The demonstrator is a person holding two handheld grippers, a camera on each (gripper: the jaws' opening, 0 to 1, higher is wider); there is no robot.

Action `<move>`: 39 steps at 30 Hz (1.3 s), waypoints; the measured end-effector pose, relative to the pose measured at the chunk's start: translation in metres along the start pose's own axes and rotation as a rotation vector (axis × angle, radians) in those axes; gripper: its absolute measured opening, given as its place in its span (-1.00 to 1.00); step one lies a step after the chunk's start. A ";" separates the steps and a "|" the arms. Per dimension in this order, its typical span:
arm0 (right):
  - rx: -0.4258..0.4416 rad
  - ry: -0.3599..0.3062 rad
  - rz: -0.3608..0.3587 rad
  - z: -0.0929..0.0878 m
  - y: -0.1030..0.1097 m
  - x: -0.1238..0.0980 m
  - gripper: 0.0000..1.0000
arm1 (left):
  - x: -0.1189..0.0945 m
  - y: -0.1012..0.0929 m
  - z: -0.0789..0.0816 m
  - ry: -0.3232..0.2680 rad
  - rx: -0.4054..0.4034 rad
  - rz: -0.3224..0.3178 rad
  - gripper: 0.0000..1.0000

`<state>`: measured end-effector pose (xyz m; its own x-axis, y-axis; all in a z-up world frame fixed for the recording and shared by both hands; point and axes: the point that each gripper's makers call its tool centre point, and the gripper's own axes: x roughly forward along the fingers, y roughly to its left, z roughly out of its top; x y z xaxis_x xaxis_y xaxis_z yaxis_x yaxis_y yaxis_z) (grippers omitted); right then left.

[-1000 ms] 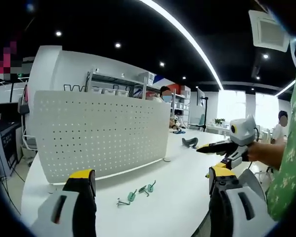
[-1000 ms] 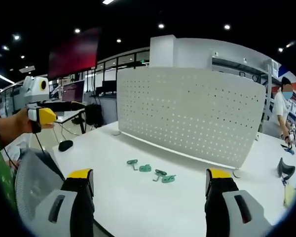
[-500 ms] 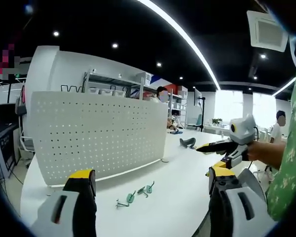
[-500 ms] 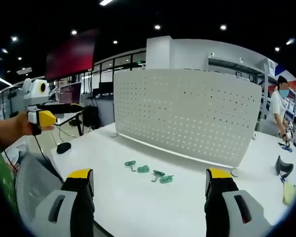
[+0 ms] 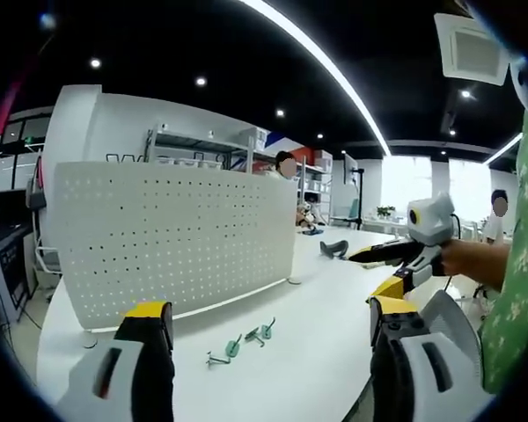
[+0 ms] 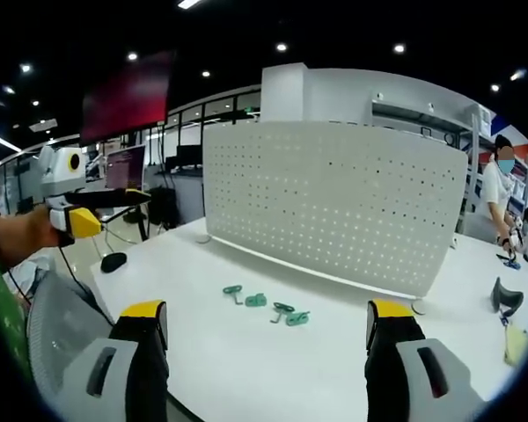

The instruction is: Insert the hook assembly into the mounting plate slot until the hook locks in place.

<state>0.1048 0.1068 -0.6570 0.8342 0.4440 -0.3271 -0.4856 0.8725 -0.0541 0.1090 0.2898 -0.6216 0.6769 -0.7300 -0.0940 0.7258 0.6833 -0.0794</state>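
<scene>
A white perforated mounting plate [image 5: 172, 236] [image 6: 334, 202] stands upright on the white table [image 5: 317, 316] [image 6: 246, 360]. Green hook pieces [image 5: 243, 341] [image 6: 266, 306] lie loose on the table in front of it. My left gripper [image 5: 268, 330] is open and well short of the hooks, nothing between its jaws; it also appears at the left of the right gripper view [image 6: 114, 198]. My right gripper [image 6: 266, 325] is open too, empty, back from the hooks; in the left gripper view it [image 5: 370, 255] hangs at the right, held by a hand.
A dark curved object [image 5: 334, 250] [image 6: 509, 301] lies on the table past the plate's end. A black mouse-like item [image 6: 115, 260] sits at the table's left edge. Shelving [image 5: 202, 149] and people stand behind. A mesh chair back [image 6: 57, 325] is near me.
The hand with the right gripper has drifted slightly up in the left gripper view; both views shifted a little. The hooks and plate stay put.
</scene>
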 end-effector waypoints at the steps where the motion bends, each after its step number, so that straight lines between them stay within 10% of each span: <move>1: 0.000 0.000 0.000 0.000 0.000 0.000 0.91 | 0.000 -0.001 -0.001 0.001 0.001 0.000 0.89; 39: 0.012 0.099 0.016 -0.025 -0.028 0.036 0.85 | 0.006 0.006 -0.052 0.064 -0.036 0.035 0.80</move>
<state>0.1420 0.0931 -0.6905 0.7961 0.4358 -0.4198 -0.4950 0.8681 -0.0375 0.1111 0.2909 -0.6744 0.6918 -0.7039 -0.1608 0.6962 0.7094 -0.1103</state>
